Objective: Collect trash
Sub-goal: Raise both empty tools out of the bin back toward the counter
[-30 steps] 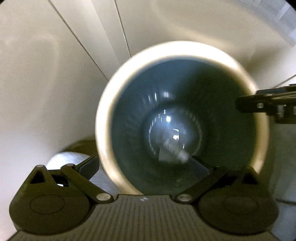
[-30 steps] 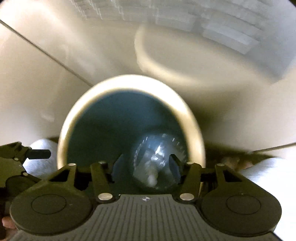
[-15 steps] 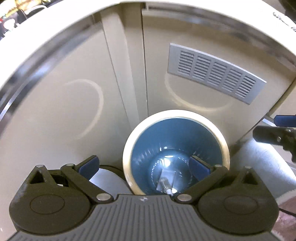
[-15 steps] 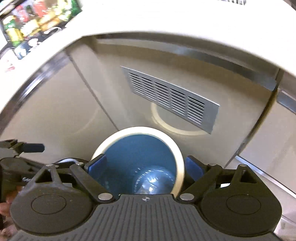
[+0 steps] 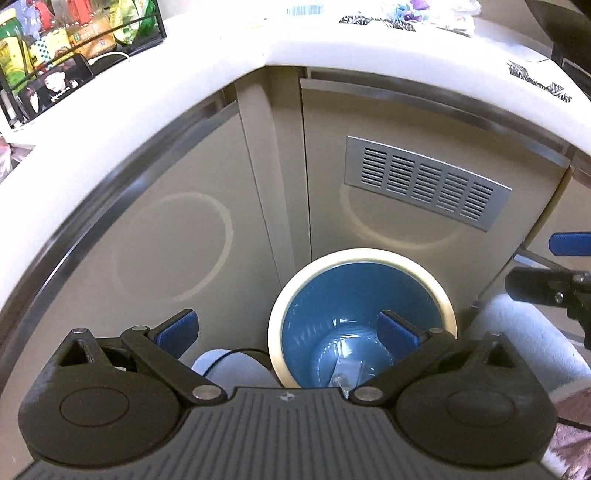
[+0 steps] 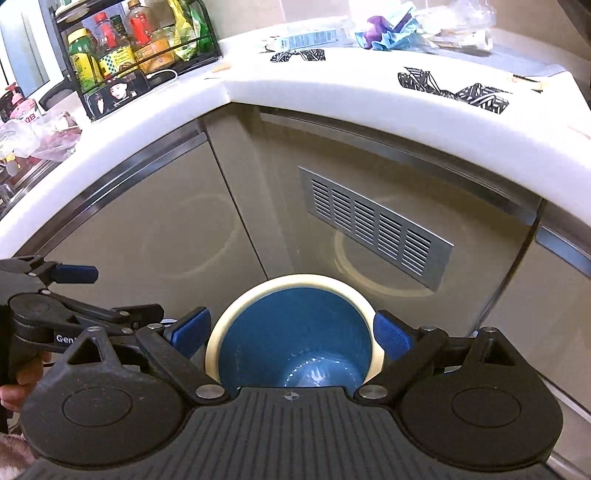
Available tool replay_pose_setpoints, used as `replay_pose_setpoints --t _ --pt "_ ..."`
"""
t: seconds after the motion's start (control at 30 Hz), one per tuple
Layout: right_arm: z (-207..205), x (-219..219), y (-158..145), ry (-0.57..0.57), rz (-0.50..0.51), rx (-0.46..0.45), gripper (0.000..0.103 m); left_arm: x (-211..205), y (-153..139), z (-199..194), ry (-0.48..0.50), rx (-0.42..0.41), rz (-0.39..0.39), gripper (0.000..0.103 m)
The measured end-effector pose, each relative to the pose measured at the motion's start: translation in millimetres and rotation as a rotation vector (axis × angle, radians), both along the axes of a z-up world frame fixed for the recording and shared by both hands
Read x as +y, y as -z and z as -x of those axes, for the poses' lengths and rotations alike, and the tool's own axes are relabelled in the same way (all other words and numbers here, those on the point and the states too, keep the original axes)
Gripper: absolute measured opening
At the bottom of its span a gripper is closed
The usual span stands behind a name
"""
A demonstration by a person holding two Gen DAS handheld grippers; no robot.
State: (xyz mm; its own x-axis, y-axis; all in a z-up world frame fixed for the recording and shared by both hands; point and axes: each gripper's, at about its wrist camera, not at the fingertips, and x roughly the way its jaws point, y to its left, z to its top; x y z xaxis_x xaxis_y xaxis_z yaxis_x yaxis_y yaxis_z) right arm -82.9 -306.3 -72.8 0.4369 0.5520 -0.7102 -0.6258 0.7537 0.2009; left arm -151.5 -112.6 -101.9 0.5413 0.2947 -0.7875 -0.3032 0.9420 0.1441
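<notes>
A round bin with a cream rim and blue inside stands on the floor in the cabinet corner. Clear plastic trash lies at its bottom, also seen as a shiny patch in the right wrist view. My left gripper hangs above the bin, open, nothing between its blue pads. My right gripper is also above the bin rim; its jaws are opening and hold nothing. Each gripper shows at the edge of the other's view: the right gripper and the left gripper.
Beige cabinet doors with a metal vent grille rise behind the bin. The white countertop edge above carries wrappers, a small box and a rack of bottles. A pale round object sits left of the bin.
Both grippers have risen and tilted up from the bin's mouth, so cabinets and countertop now show. The right jaws have spread wider. The plastic trash stays in the bin.
</notes>
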Motion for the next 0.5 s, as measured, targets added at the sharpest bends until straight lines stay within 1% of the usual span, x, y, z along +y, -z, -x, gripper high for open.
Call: replay_pose_setpoints --t 0.13,0.33,0.5 --pt "3.8 -4.3 -4.7 0.005 -0.008 -0.008 0.096 3.8 -5.7 -3.0 -0.003 -0.023 0.007 0.103" --pt "-2.7 -4.2 -18.8 0.015 -0.036 -0.036 0.096 11.2 -26.7 -8.1 -0.019 -0.08 -0.009 0.103" --pt "-12.0 -7.8 -42.7 0.023 -0.075 -0.107 0.096 17.8 -55.4 -16.4 -0.026 -0.14 -0.033 0.103"
